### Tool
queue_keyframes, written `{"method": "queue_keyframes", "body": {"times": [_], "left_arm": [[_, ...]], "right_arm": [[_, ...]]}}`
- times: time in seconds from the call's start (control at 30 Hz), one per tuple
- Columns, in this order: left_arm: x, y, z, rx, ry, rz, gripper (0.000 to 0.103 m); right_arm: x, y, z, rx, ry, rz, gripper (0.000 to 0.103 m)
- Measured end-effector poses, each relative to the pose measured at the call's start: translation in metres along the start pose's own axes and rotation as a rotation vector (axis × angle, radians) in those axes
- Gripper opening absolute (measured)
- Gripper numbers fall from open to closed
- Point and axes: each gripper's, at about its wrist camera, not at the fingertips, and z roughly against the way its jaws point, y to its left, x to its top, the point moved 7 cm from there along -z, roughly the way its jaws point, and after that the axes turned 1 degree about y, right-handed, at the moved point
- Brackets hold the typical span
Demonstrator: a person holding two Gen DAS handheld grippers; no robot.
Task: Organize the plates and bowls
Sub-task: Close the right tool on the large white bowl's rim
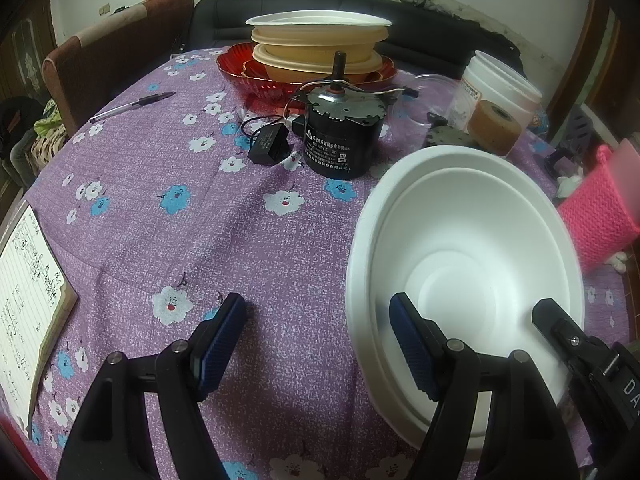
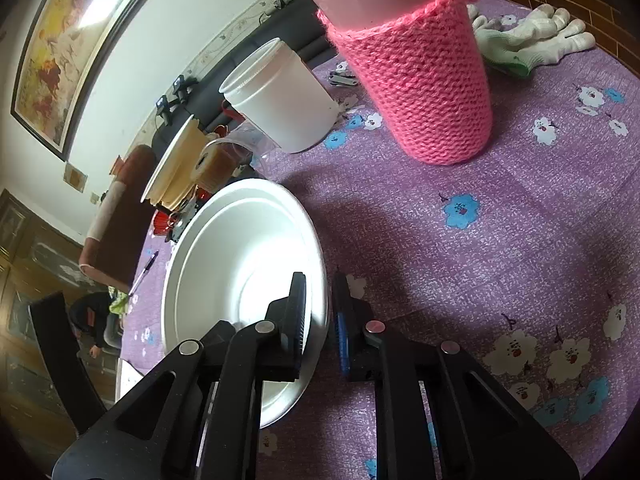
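Observation:
A white bowl [image 1: 472,248] sits on the purple flowered tablecloth [image 1: 200,220]; it also shows in the right wrist view [image 2: 236,252]. My right gripper [image 2: 320,316] is shut on the bowl's near rim, one finger inside and one outside; its finger [image 1: 560,328] shows in the left wrist view. My left gripper [image 1: 320,340] is open: one finger stands over the cloth, the other over the bowl's left rim. At the far side a stack [image 1: 320,44] of a white plate on beige bowls rests in a red dish [image 1: 260,76].
A black motor [image 1: 344,136] and small black box [image 1: 268,144] stand between the bowl and the stack. A white tub [image 2: 280,100], tape roll [image 1: 496,124], pink knitted cup [image 2: 424,80], gloves [image 2: 532,36], pen [image 1: 132,106] and notebook [image 1: 24,300] lie around.

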Motion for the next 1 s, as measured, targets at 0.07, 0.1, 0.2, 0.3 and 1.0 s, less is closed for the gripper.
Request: {"method": "queue_keyframes", "body": {"times": [0.07, 0.1, 0.2, 0.3, 1.0], "left_arm": [[0.0, 0.0, 0.0, -0.005, -0.002, 0.002, 0.074], [0.0, 0.0, 0.0, -0.007, -0.001, 0.006, 0.074], [0.0, -0.001, 0.0, -0.015, -0.008, 0.005, 0.07], [-0.001, -0.008, 0.002, -0.041, -0.016, -0.015, 0.053], [-0.017, -0.031, 0.017, -0.042, -0.048, -0.118, 0.011]], "right_arm": [[0.0, 0.001, 0.0, 0.004, 0.001, 0.0, 0.01], [0.0, 0.001, 0.0, 0.002, 0.0, 0.002, 0.01], [0.0, 0.001, 0.0, 0.004, 0.0, -0.001, 0.01], [0.0, 0.002, 0.0, 0.004, -0.002, 0.003, 0.011], [-0.013, -0.004, 0.028, 0.03, 0.001, -0.014, 0.01]]}}
